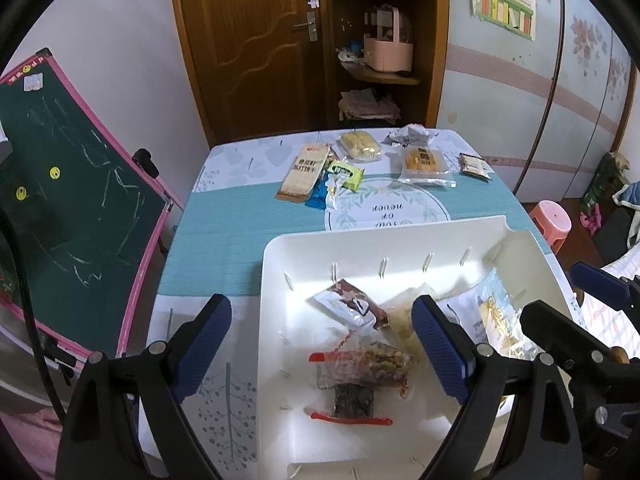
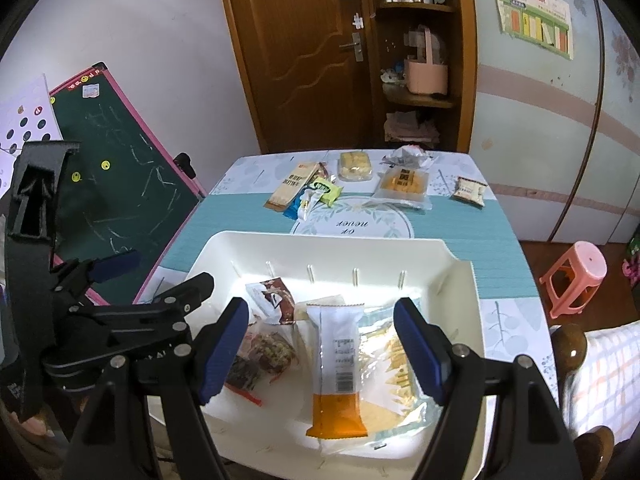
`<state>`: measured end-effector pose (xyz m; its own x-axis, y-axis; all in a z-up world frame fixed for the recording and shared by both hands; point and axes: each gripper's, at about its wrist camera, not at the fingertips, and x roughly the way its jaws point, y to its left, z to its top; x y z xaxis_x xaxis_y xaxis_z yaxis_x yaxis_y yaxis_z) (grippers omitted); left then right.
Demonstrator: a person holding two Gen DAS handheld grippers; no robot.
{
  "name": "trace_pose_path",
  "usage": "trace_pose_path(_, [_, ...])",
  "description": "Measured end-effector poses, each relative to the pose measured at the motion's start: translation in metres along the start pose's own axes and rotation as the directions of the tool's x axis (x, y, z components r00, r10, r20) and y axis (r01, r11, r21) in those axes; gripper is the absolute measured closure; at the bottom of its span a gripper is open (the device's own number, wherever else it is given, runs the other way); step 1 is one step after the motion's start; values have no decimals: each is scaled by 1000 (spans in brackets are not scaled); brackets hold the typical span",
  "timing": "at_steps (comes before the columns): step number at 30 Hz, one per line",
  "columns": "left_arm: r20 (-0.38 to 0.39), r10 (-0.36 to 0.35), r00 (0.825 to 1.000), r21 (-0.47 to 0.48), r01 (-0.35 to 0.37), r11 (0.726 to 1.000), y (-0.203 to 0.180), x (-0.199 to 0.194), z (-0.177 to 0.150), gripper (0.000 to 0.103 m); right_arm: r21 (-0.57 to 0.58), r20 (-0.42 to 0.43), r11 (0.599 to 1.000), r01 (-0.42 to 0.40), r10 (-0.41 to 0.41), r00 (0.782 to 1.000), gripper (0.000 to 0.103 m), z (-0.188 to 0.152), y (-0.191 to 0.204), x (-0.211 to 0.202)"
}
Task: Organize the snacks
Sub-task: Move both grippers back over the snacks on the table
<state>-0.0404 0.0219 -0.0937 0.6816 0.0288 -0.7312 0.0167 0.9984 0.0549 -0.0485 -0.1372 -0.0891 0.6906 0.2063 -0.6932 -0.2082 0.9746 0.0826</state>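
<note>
Both grippers, left gripper [image 1: 322,350] and right gripper [image 2: 322,346], hang wide and empty over the white tray [image 2: 224,246]; beyond the tray, loose snack packets [image 2: 404,184] crowd the tablecloth, one possibly crackers.

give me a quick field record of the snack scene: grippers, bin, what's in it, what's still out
left gripper: open, holding nothing, over the bin
right gripper: open, white and orange packet lying loose between its jaws
bin: white, on the near part of the table
in bin: several packets, among them the brown packet and the clear bag of yellow sticks
still out: a group of packets at the far end, including the tan box and the orange pack
</note>
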Motion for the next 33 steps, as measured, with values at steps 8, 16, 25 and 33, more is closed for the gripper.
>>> trace_pose_path(8, [87,44,995,21,-46,999,3,-11,22,12,-34,70,996,88,-86,994,27,18,-6,-9])
trace_pose_path(16, [210,111,971,32,-120,992,14,-26,76,12,-26,105,987,157,-153,983,27,66,-43,-13])
trace_pose_path(25, [264,142,954,46,-159,986,24,-21,139,12,-45,109,980,194,-188,976,28,127,-86,2])
trace_pose_path(33, [207,143,968,99,-167,981,24,19,203,12,-21,21,989,149,-149,989,28,186,-111,40])
